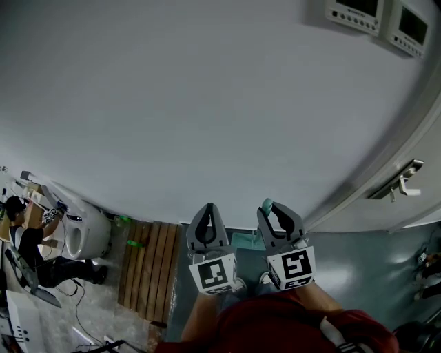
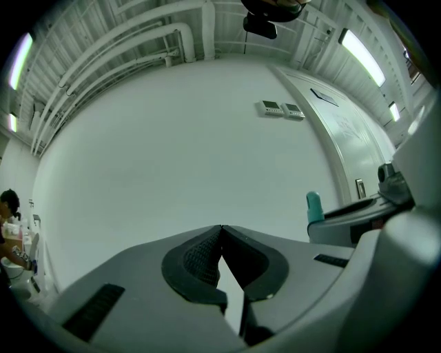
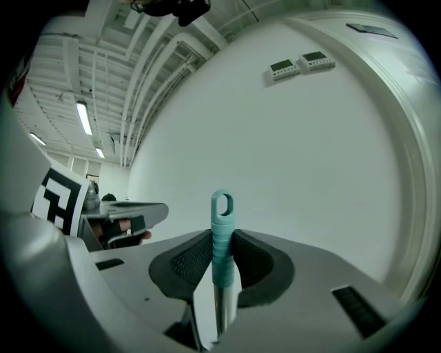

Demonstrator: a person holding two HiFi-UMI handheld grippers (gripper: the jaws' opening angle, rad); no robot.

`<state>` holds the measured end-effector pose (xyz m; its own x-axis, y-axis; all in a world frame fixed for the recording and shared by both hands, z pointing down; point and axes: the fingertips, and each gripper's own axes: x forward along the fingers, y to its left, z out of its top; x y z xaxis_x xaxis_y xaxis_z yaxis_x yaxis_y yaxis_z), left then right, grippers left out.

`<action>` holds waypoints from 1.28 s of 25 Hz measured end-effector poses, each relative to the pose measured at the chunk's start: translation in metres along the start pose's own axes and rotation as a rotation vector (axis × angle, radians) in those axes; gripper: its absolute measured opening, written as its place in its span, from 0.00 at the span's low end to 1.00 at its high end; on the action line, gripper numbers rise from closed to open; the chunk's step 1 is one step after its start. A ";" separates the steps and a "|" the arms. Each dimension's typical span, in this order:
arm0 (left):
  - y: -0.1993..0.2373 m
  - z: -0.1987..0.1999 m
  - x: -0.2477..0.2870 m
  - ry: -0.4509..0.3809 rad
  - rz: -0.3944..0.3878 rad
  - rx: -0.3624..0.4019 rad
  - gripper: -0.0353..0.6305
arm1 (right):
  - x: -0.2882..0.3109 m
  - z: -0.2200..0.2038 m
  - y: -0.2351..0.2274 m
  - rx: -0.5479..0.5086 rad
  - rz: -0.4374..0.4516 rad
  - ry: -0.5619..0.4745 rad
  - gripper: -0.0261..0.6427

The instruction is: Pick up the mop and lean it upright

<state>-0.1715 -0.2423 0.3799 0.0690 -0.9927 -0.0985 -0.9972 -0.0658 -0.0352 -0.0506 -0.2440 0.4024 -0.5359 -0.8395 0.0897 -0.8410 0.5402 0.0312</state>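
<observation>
The mop's handle (image 3: 222, 234) is a metal pole with a teal ribbed grip and a hanging loop at its tip. It stands upright between the pads of my right gripper (image 3: 222, 254), which is shut on the teal grip close to a white wall. In the head view the teal tip (image 1: 267, 205) pokes up beside the right gripper (image 1: 277, 215). My left gripper (image 1: 208, 215) is just left of it, shut and empty, with the pad tips (image 2: 220, 234) touching. From the left gripper view the handle tip (image 2: 314, 207) shows to the right. The mop's head is hidden.
A white wall (image 1: 207, 103) fills most of the view, with two control panels (image 1: 375, 17) high on the right and a door with a lever handle (image 1: 403, 180). A wooden slat platform (image 1: 148, 265) lies on the left floor. A person (image 1: 27, 241) crouches by a white fixture (image 1: 86, 234).
</observation>
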 end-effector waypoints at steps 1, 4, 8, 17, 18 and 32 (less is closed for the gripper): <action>-0.001 0.003 0.000 -0.007 -0.001 -0.010 0.07 | -0.002 0.009 0.000 -0.005 0.006 -0.009 0.20; -0.003 0.009 0.002 -0.014 -0.004 -0.019 0.07 | -0.004 0.030 -0.001 -0.014 0.022 -0.036 0.20; -0.005 0.013 0.004 -0.008 -0.009 -0.024 0.07 | -0.003 0.032 -0.006 -0.008 0.017 -0.041 0.19; 0.000 0.015 0.007 0.014 0.028 -0.001 0.07 | 0.001 0.023 -0.018 0.037 -0.007 -0.024 0.19; 0.001 0.015 0.008 0.015 0.031 0.000 0.07 | 0.002 0.023 -0.018 0.040 -0.006 -0.023 0.19; -0.001 0.010 0.010 0.009 0.022 -0.014 0.07 | 0.001 0.021 -0.018 0.032 -0.014 -0.016 0.19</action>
<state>-0.1700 -0.2510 0.3689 0.0473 -0.9948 -0.0897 -0.9988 -0.0457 -0.0194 -0.0378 -0.2558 0.3809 -0.5251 -0.8479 0.0735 -0.8501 0.5266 0.0007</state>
